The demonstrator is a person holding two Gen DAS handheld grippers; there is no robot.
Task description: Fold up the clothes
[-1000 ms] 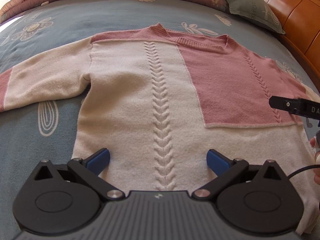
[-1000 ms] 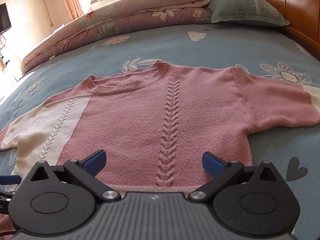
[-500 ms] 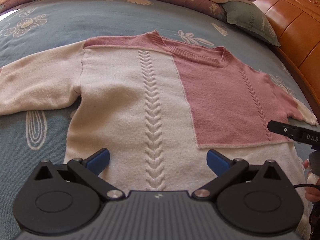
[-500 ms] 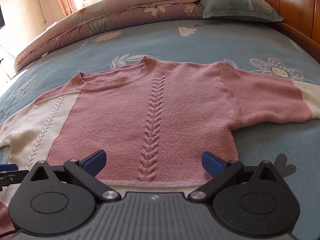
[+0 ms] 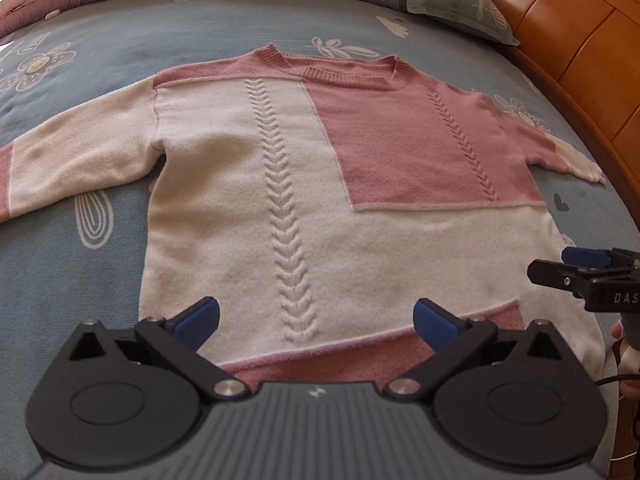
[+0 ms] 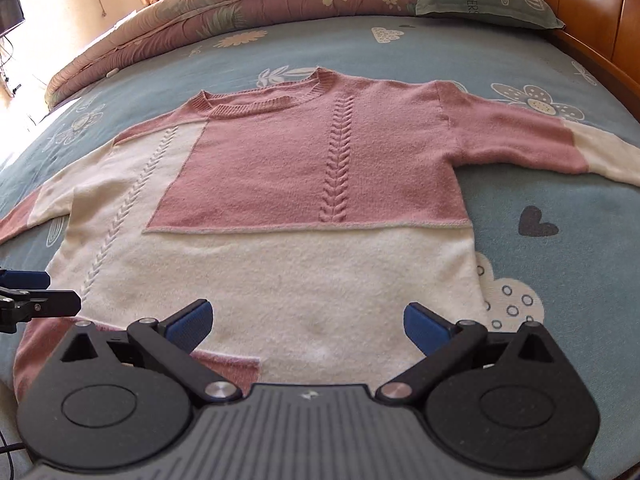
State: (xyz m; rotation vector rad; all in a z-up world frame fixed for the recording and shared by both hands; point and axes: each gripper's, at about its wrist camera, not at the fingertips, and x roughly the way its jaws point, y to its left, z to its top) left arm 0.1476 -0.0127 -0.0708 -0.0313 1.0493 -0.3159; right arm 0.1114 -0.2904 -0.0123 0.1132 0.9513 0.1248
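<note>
A pink-and-cream colour-block knitted sweater (image 5: 304, 184) lies spread flat, front up, across the middle of a blue floral-print bed (image 5: 120, 52), neckline toward the top of both frames, both sleeves stretched out to the sides and the hem nearest the cameras. No fold shows in it.

The left gripper (image 5: 316, 320) hangs at the bottom centre of its view, over the hem, its blue-padded jaws spread wide with nothing between them. The right gripper (image 6: 306, 320) hangs likewise at the bottom centre of its own view, jaws wide apart and empty; in the left view it shows at the right edge, beside the sweater's lower right side.

The knit looks soft, thick and limp: light to lift, but it would sag and stretch rather than keep a line, and the fuzzy surface should cling to itself and to the sheet. Good holds would be the firmer edges: the hem corners, the shoulder seams or the cuffs, pinching both layers so that the back comes along.
</note>
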